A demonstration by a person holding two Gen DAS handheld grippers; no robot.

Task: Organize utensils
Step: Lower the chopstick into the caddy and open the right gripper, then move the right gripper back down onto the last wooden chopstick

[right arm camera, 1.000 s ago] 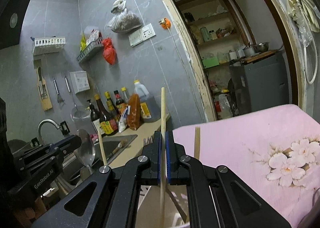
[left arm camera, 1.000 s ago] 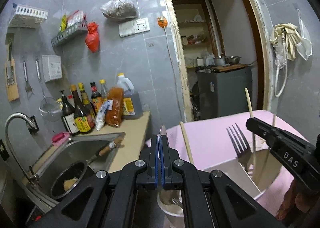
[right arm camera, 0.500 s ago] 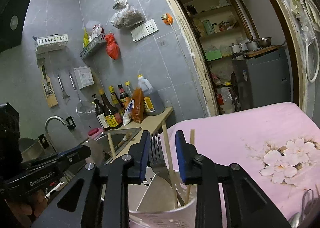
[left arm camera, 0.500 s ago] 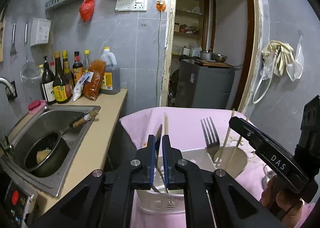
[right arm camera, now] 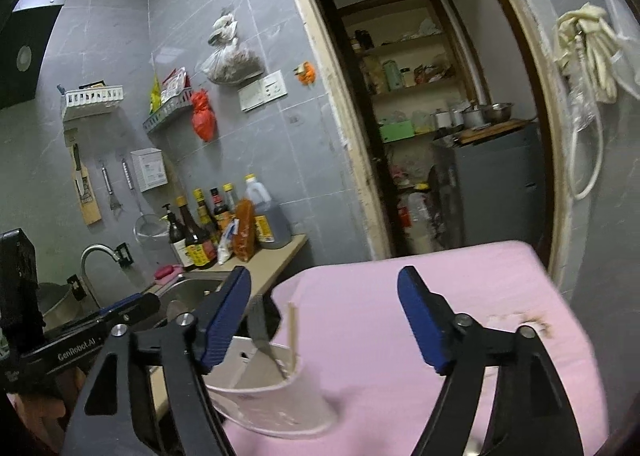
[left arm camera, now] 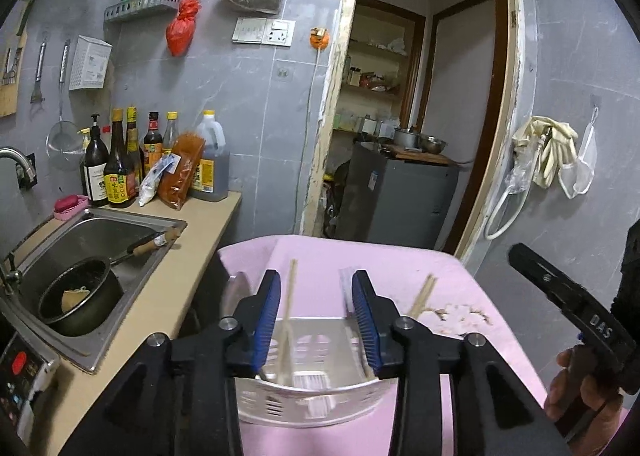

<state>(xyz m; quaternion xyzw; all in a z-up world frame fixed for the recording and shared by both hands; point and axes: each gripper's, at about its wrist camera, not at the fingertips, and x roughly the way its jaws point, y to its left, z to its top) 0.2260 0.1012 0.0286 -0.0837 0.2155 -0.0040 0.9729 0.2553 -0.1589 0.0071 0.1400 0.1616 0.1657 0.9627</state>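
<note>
Both grippers' jaws just opened, empty; blurred utensils in white holder (left arm camera: 304,396), bases hidden.

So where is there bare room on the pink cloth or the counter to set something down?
Free: the pink cloth right of the white utensil holder, out to its far edge, and the tan counter strip between sink and cloth. Crowded: the counter's back corner, packed with bottles, and the holder itself, full of chopsticks.

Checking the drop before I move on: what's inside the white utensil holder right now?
Inside the white utensil holder: chopsticks, a fork and a knife, standing upright. The walls hide their lower ends and the bottom.
</note>
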